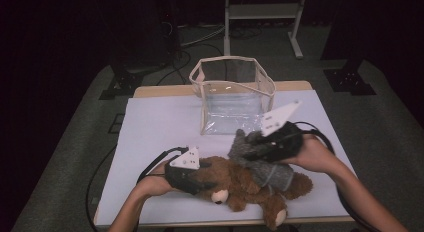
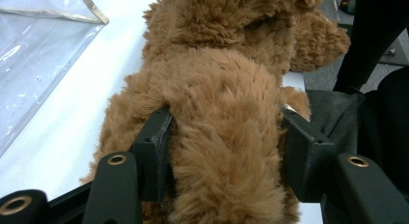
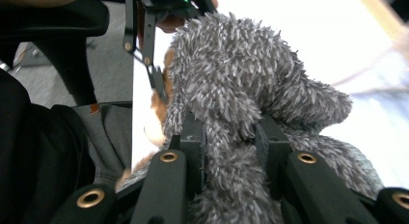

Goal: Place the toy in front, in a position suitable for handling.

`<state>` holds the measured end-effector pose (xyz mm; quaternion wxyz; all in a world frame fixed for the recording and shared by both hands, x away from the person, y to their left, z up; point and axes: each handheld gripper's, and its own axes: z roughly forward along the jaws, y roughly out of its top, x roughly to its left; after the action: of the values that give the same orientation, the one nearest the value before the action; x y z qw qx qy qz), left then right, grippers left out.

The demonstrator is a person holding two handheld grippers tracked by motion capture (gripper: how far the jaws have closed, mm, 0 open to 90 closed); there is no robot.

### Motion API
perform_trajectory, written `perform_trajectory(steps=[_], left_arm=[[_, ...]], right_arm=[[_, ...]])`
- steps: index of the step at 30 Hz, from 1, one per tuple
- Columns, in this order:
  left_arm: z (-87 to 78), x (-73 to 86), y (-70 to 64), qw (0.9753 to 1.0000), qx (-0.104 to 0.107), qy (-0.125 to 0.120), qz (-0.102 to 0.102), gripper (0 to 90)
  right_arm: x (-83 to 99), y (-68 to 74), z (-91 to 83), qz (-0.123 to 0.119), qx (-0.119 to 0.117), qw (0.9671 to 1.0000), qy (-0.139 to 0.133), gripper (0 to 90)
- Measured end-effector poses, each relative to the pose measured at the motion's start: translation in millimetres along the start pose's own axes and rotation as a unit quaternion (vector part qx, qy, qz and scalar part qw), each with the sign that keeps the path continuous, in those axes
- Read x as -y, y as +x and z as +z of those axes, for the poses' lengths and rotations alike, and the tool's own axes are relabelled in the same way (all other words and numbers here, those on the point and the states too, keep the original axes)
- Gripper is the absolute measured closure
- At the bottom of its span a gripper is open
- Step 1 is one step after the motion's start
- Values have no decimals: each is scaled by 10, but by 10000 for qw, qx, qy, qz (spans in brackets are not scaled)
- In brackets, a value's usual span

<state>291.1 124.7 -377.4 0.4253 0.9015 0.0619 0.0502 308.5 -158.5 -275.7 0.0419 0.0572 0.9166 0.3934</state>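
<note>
A brown teddy bear [image 1: 235, 184] lies on its back at the front of the white table [image 1: 160, 122]. My left gripper [image 1: 204, 180] is shut on a thick furry part of the bear [image 2: 226, 79]; in the left gripper view both jaws press into the fur [image 2: 224, 137]. A grey fuzzy garment [image 1: 267, 169] sits over the bear's middle. My right gripper [image 1: 250, 147] is shut on a lifted fold of that garment [image 3: 236, 74], and the jaws pinch it [image 3: 229, 137]. A bit of the bear [image 3: 153, 105] and the left gripper [image 3: 144, 40] show behind it.
A clear plastic bag [image 1: 232, 92] with pale trim stands open at the back middle of the table; its corner [image 2: 43, 45] lies to the left of the bear. Cables trail off the table's front. A metal stand [image 1: 262, 17] is on the floor beyond.
</note>
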Motion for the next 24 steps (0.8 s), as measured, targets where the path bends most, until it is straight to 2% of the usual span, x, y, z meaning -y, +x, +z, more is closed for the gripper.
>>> perform_trajectory(steps=[2, 4, 6, 7, 9, 11, 12, 13, 15, 16, 18, 19, 20, 23, 24], left_arm=[[2, 4, -5, 10000, -7, -26, -15, 431], [-1, 15, 0, 10000, -18, -39, -1, 431], [-1, 29, 1, 10000, -26, -87, -26, 429], [4, 46, 0, 9999, -9, -143, -48, 428], [0, 45, -1, 9998, -44, -160, -54, 410], [-15, 37, 2, 9998, -110, -155, -69, 384], [-32, 31, 6, 9997, -182, -162, -85, 320], [-74, 30, 20, 9993, -297, -174, -172, 295], [-87, 39, 26, 9992, -308, -186, -201, 294], [-93, 51, 29, 9992, -294, -178, -210, 298], [-90, 69, 24, 9993, -290, -164, -176, 372], [-84, 83, 16, 9993, -300, -181, -155, 372], [-76, 95, 14, 9993, -290, -202, -139, 439], [-25, 127, 7, 9990, -238, -341, -163, 467], [-18, 126, 4, 9990, -235, -354, -142, 477]], right_arm=[[-99, -32, 263, -18, -211, 9996, 195, 696], [-83, -61, 462, -30, -346, 9986, 398, 695], [48, -81, 647, 62, -518, 9963, 678, 696], [120, -81, 694, 157, -580, 9958, 695, 696], [231, -68, 705, 312, -600, 9961, 574, 699], [266, -56, 692, 305, -579, 9966, 502, 700], [333, -30, 667, 316, -523, 9972, 442, 703], [357, -26, 659, 323, -499, 9973, 426, 703], [371, -20, 650, 350, -485, 9973, 414, 703], [376, -16, 643, 351, -465, 9975, 405, 703], [364, -7, 637, 321, -438, 9975, 449, 702], [347, -3, 641, 288, -428, 9976, 470, 702], [279, -3, 651, 270, -443, 9976, 467, 701], [195, 18, 665, 279, -444, 9975, 470, 701], [135, 21, 705, 214, -471, 9978, 405, 701]])
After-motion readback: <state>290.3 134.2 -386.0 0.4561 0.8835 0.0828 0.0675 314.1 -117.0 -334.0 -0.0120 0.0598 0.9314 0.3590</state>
